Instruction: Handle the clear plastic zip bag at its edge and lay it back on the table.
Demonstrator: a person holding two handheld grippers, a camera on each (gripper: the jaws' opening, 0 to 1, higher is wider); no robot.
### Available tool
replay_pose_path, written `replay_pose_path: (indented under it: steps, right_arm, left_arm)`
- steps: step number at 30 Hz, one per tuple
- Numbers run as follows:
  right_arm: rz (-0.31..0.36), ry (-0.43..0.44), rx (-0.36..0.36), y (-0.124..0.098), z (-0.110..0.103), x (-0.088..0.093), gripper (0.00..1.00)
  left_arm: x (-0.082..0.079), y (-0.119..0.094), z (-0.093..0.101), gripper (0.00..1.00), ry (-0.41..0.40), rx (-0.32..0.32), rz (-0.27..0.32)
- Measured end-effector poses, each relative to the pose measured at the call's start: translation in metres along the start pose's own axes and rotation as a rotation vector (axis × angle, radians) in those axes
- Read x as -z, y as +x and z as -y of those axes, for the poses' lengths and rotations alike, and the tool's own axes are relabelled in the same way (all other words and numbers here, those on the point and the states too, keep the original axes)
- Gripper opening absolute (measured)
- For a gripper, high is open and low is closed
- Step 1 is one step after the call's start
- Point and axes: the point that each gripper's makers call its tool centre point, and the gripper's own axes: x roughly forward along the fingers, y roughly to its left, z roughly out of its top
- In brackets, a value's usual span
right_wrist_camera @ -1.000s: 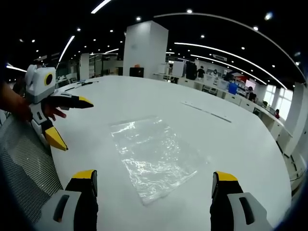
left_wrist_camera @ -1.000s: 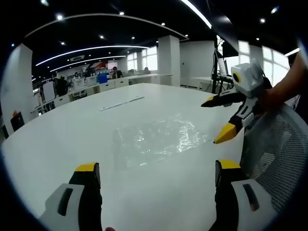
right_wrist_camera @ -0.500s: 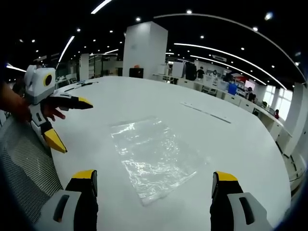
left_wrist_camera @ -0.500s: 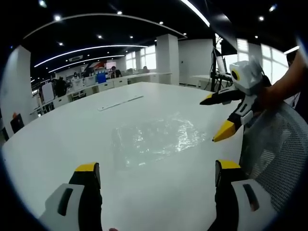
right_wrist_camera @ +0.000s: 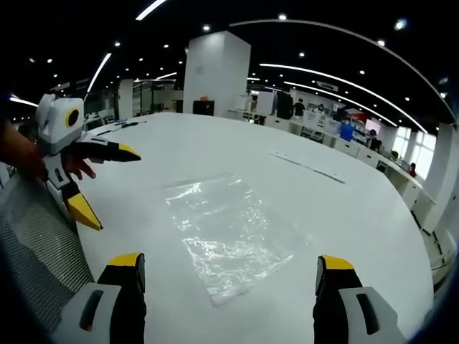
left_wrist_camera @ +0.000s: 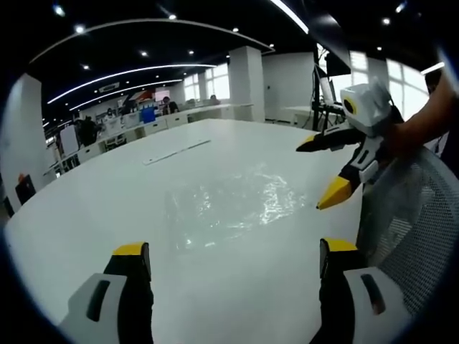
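The clear plastic zip bag (left_wrist_camera: 229,204) lies flat and crinkled on the white table (left_wrist_camera: 100,193). In the left gripper view my left gripper (left_wrist_camera: 233,251) hovers open just short of the bag's near edge, nothing between its yellow-tipped jaws. My right gripper (left_wrist_camera: 319,173) reaches in from the right, open, beside the bag's right edge. From the right gripper view the bag (right_wrist_camera: 229,233) sits ahead of my open right gripper (right_wrist_camera: 229,261). There my left gripper (right_wrist_camera: 111,185) stands open at the left, apart from the bag, with a hand behind it.
A grey mesh chair back (left_wrist_camera: 409,229) stands at the table's edge, also at lower left (right_wrist_camera: 36,251). A long thin strip (left_wrist_camera: 176,152) lies farther across the table (right_wrist_camera: 358,215). A white pillar (right_wrist_camera: 215,72) and desks with people are far behind.
The left gripper view has tilted slightly. The bag lies still, and both grippers stay open in nearly the same places.
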Motion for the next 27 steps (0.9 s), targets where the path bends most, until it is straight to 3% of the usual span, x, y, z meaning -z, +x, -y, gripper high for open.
replay_pose_path:
  steps: [9, 16, 27]
  right_arm:
    - [-0.014, 0.005, 0.010, 0.000, 0.002, 0.003, 1.00]
    - [-0.016, 0.022, 0.022, 0.002, 0.005, 0.005, 0.99]
    - [-0.078, 0.077, 0.031, 0.006, 0.007, 0.021, 0.84]
  left_arm:
    - [-0.003, 0.010, 0.005, 0.95, 0.013, 0.024, -0.009]
    - [-0.009, 0.005, 0.014, 0.95, 0.022, 0.028, 0.010]
    - [-0.012, 0.000, 0.032, 0.95, 0.065, 0.044, 0.012]
